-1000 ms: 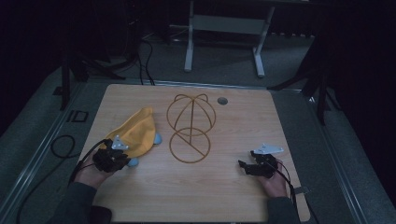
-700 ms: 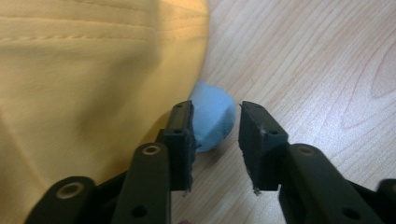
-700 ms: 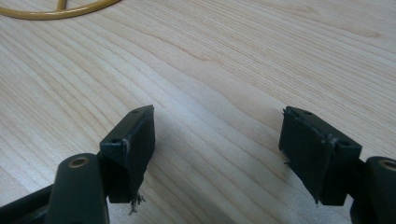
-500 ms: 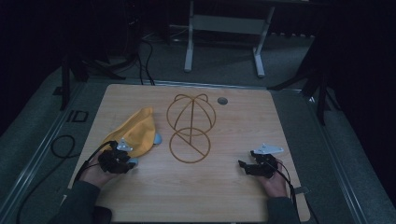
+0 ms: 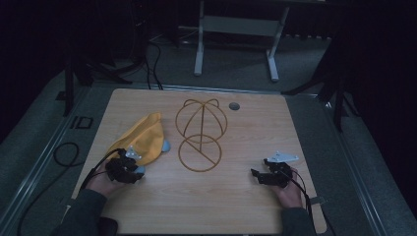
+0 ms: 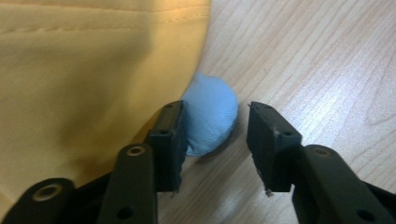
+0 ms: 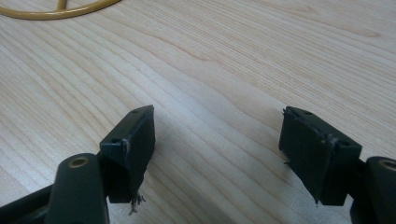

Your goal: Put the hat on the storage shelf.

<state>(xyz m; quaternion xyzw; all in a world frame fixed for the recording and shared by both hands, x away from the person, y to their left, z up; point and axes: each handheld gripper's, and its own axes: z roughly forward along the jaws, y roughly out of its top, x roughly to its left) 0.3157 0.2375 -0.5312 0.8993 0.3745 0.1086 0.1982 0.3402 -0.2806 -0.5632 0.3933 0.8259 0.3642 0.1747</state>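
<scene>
A dim room surrounds the pale wooden counter [image 5: 236, 196], with a grey metal stand on the floor beyond it. On the counter's left side lies a yellow cloth cap [image 5: 142, 135], and a small blue fabric pad [image 6: 210, 112] peeks out from under its edge. The left gripper [image 6: 214, 140] sits at the cap's near edge; its jaws have just been opening and now stand apart, one pad touching the blue fabric, the other clear of it. A yellow wire cap frame [image 5: 200, 132] stands mid-counter beside the cap. The right gripper [image 7: 217, 156] hovers low over bare wood, well apart from the frame, jaws wide with nothing between them.
</scene>
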